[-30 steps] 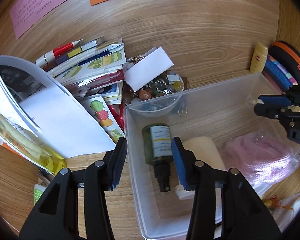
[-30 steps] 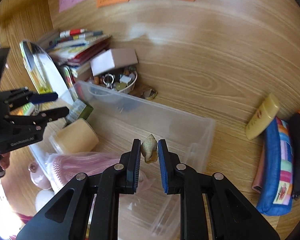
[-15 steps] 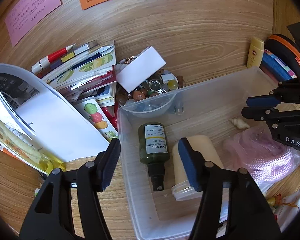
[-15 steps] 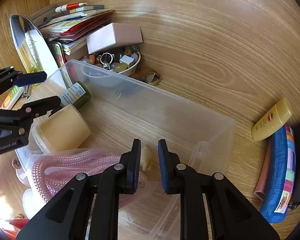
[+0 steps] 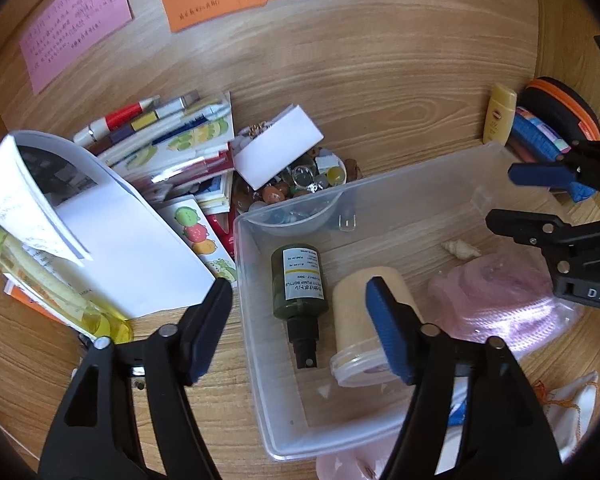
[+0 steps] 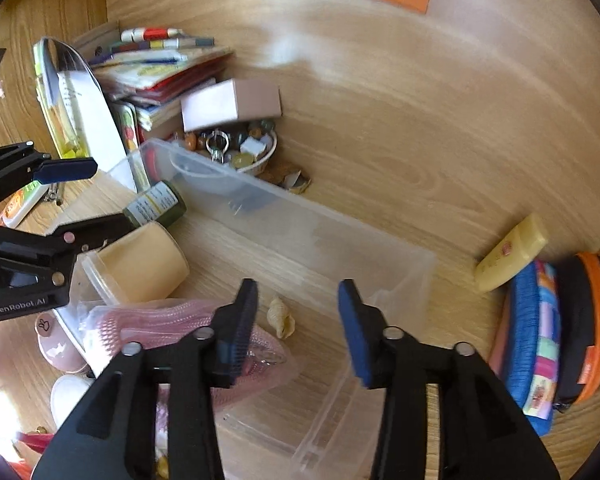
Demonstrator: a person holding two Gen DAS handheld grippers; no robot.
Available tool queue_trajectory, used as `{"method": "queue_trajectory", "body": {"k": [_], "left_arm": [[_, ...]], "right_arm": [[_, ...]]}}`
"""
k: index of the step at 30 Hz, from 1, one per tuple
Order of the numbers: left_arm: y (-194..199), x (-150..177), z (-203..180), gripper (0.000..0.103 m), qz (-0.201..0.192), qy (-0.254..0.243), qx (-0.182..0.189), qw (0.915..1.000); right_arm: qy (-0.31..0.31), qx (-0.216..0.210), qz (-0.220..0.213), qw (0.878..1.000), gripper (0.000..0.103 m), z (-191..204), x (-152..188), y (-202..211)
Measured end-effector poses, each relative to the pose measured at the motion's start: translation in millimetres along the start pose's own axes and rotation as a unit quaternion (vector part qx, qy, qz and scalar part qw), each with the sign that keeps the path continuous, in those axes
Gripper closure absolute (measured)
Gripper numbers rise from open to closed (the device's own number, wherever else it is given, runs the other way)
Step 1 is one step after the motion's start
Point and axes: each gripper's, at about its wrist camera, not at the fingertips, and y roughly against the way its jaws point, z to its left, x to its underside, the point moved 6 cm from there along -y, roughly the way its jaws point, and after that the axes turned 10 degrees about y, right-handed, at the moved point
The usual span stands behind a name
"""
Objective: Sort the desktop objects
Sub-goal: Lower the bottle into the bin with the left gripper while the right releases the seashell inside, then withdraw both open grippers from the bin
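shell lies in the clear box, both grippers open

the clear box (image 6: 400,264) sits on the wooden desk (image 6: 420,128), with bare desk beyond its far wall. the right gripper (image 6: 296,320) has just been opening; its jaws are apart and hold nothing. the little shell (image 6: 281,317) lies on the box floor below them, nearer the left finger, touching neither. the left gripper (image 5: 300,320) has just been opening too, empty, above the green bottle (image 5: 298,284). a tan cup (image 5: 364,320) and a pink bag of rope (image 5: 508,304) lie in the box too.
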Motion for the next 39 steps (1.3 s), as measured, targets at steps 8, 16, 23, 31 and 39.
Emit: {"method": "queue_trajectory", "body": {"k": [8,16,23,31,39], "left_arm": [[23.6,4.7,3.1,0.023,-0.015,0.013,0.004,0.9998],[60.4,16.1,10.2,0.007,-0.045,0.028,-0.001,0.9986],[82.0,33.7,18.2,0.006,-0.047,0.048,0.002,0.9978],[88.8,64.6,28.8,0.006,-0.027,0.075,0.005,0.9968],[77.2,96.1,32.8,0.006,0.004,0.099,0.015,0.9950]], "right_arm": [[-0.009,0.020,-0.035,0.999,0.031,1.6,-3.1,39.1],[-0.023,0.036,-0.074,0.996,0.015,7.4,6.7,90.9],[-0.043,0.031,-0.101,0.993,0.004,14.4,26.4,126.9],[-0.051,0.032,-0.117,0.991,0.003,31.3,58.0,148.3],[-0.049,0.027,-0.099,0.993,0.002,48.1,90.5,139.5]]}}
